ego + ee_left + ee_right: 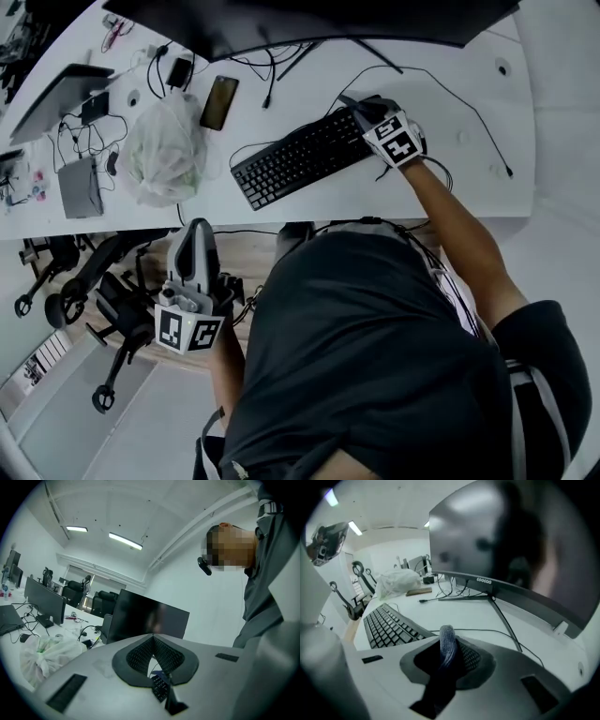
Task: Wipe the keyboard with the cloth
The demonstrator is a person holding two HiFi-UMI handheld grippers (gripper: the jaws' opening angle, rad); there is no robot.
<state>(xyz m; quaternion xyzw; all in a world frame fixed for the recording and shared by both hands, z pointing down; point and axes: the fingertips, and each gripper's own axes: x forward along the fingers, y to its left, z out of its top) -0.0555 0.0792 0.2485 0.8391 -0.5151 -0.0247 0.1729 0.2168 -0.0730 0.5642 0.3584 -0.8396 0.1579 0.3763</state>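
The black keyboard (298,157) lies at an angle on the white desk (469,178), under a dark monitor (309,23). My right gripper (368,109) is at the keyboard's right end, shut on a grey-blue cloth (446,645). A fold of the cloth stands up between its pads, and the keyboard (389,623) stretches off to the left. In the head view the cloth (357,103) shows as a dark scrap at the jaw tips. My left gripper (199,228) hangs below the desk's front edge beside the person's body. Its pads (140,656) meet with nothing between them.
A crumpled plastic bag (165,150) sits left of the keyboard, with a phone (218,101) behind it. A laptop (58,96), a grey box (80,186) and tangled cables (94,131) crowd the desk's left end. Office chairs (89,272) stand below the desk edge.
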